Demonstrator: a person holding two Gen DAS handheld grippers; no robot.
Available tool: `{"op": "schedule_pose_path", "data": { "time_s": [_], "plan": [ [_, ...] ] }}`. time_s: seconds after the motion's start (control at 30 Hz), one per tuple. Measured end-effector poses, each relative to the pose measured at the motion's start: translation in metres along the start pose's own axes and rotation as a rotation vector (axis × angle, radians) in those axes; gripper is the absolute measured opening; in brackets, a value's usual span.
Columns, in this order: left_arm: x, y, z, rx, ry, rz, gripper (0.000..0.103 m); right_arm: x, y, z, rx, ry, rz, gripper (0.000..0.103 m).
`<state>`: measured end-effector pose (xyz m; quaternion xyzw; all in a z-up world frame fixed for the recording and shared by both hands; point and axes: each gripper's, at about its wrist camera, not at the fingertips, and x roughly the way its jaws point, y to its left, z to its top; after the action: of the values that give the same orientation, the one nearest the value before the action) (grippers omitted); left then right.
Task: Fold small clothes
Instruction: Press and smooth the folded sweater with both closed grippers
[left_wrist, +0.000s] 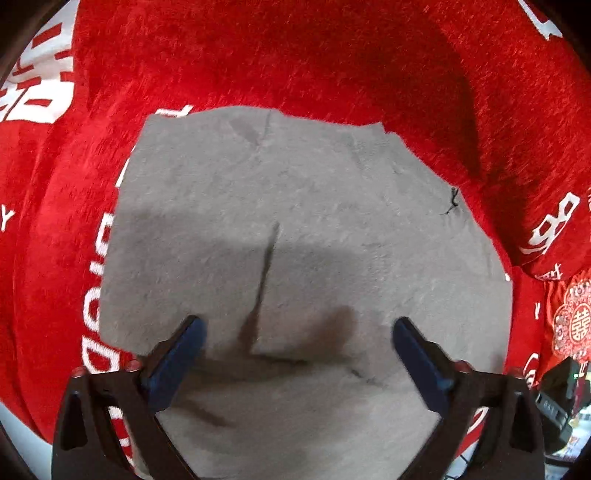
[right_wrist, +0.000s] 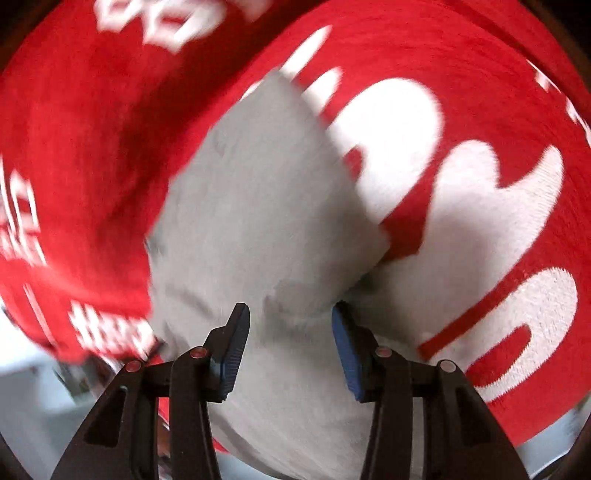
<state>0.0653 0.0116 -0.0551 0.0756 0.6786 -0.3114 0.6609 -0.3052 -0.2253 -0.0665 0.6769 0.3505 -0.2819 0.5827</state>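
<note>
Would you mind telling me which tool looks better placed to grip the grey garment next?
Probably the right tool: its narrower jaws already straddle a raised fold of the grey fabric garment. The left tool hovers wide open over flat cloth.

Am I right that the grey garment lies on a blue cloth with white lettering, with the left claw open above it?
Not quite: the cloth under the grey garment is red, not blue, as the left wrist view shows. It does carry white lettering, and the left claw is open above the garment.
</note>
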Motion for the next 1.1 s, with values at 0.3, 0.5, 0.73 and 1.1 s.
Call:
{"op": "schedule_pose_path", "data": {
  "time_s": [0.3, 0.5, 0.73, 1.1],
  "plan": [
    [-0.019, 0.006, 0.001, 0.002, -0.050, -0.043, 0.012, -0.016, 0.019, 0.021, -0.177, -0.051, -0.086, 0.007],
    [-0.008, 0.017, -0.023, 0.004, -0.008, 0.015, 0.011, -0.005, 0.005, 0.025, -0.209, 0.002, -0.128, 0.007],
    [-0.025, 0.024, -0.029, 0.043, -0.033, 0.089, 0.012, -0.015, 0.027, 0.005, -0.347, 0.115, -0.220, 0.040],
    [-0.040, -0.020, -0.018, 0.179, -0.086, 0.101, 0.012, -0.013, 0.036, 0.079, -0.305, -0.059, -0.225, 0.042]
  ]
}}
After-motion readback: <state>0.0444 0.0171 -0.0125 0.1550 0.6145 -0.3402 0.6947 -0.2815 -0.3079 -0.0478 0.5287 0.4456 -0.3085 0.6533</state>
